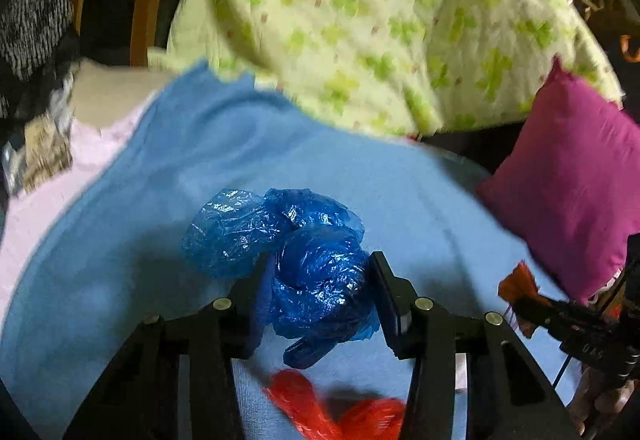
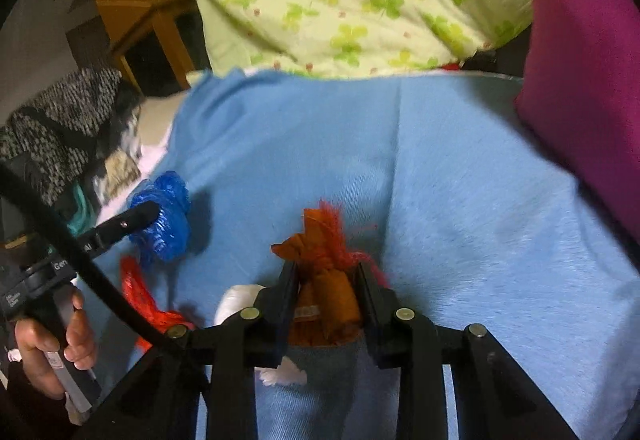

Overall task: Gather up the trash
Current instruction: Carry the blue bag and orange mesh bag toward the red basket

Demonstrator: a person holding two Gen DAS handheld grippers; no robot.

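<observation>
Across the whole near and middle ground lies a light blue sheet (image 1: 280,167), with a clover-print quilt (image 1: 360,19) heaped at the far side and a magenta pillow (image 1: 572,199) along the right. On the sheet, the trash is already being gathered, one piece per tool. The left gripper (image 1: 320,280) has its jaws pinching a crumpled blue plastic bag (image 1: 316,272), part of which bulges out to the far left of the fingers; whether it is clear of the sheet cannot be told. The right gripper (image 2: 326,280) has its jaws pressed onto an orange wrapper bundle (image 2: 324,280) with frayed red netting (image 2: 334,224) at its far end.

Two smaller bits remain loose on the sheet: a strip of red mesh (image 2: 138,290) near the left, just beside the blue bag, and a white tissue wad (image 2: 236,300) touching the right gripper's left finger.

Judging by this, the pick-up step is in hand with both tools full. No bin shows in either view, so the next move likely calls for carrying both loads away together, keeping the squeeze firm since thin plastic slips easily, then returning for the mesh and tissue.
</observation>
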